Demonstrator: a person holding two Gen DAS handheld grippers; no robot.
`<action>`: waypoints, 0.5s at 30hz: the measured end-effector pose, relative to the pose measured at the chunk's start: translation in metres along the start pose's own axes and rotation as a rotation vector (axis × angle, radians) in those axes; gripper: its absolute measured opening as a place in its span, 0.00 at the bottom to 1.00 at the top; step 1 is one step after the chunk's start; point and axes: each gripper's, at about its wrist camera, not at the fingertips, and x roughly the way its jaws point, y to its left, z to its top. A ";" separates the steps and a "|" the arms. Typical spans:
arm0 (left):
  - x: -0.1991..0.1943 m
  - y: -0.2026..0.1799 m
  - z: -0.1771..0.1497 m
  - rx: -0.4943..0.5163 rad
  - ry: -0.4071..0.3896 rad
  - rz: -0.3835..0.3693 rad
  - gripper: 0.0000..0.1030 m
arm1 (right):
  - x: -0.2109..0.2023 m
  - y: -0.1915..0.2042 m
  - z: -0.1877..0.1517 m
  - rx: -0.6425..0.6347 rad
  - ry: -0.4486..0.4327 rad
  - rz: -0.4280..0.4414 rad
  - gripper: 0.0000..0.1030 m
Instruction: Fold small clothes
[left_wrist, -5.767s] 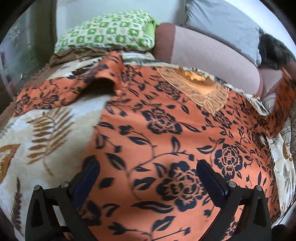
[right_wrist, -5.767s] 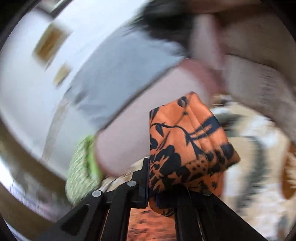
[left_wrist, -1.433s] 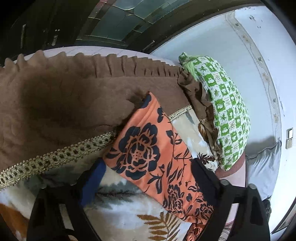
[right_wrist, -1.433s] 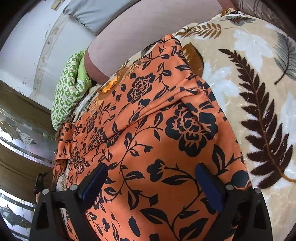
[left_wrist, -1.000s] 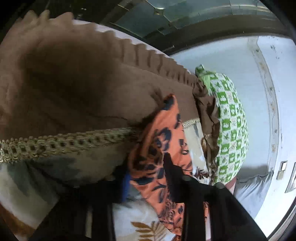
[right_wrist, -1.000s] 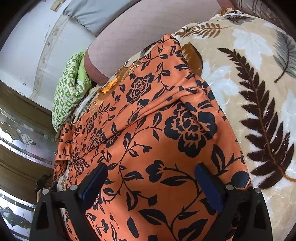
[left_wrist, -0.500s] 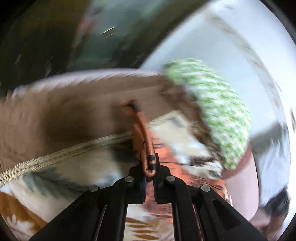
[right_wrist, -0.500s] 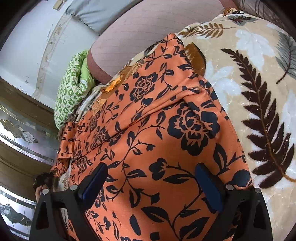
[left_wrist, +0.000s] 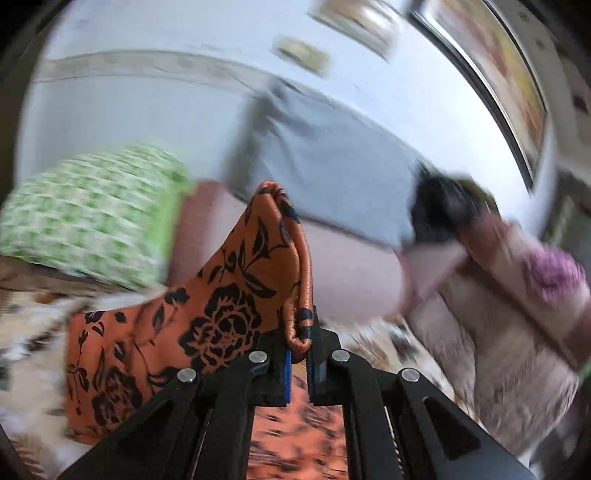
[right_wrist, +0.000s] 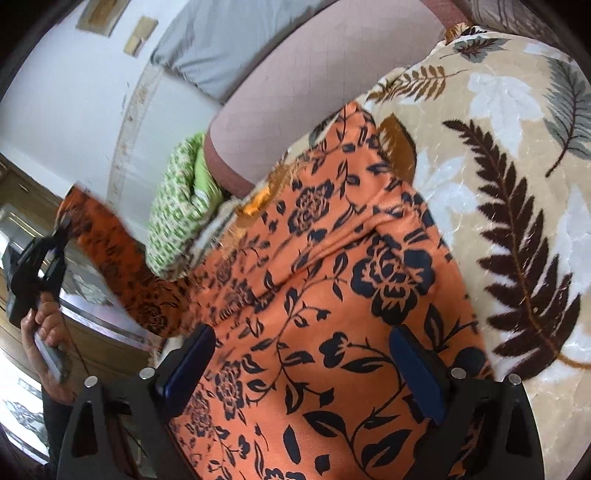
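Orange floral garment (right_wrist: 332, 314), soft and limp: sleeve hem pinched in left gripper (left_wrist: 298, 354), right gripper (right_wrist: 303, 373) agape, empty, over blanket (right_wrist: 517, 184).

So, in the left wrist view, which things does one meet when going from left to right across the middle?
green patterned pillow → orange floral garment, raised in the shut left gripper → grey pillow → blurred black furry thing
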 end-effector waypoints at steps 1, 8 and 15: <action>0.023 -0.016 -0.013 0.004 0.044 -0.023 0.05 | -0.004 -0.005 0.002 0.015 -0.012 0.012 0.94; 0.171 -0.034 -0.115 -0.053 0.411 0.022 0.25 | -0.025 -0.027 0.014 0.089 -0.077 0.058 0.94; 0.160 -0.006 -0.138 -0.169 0.529 -0.003 0.63 | -0.031 -0.036 0.018 0.128 -0.109 0.061 0.94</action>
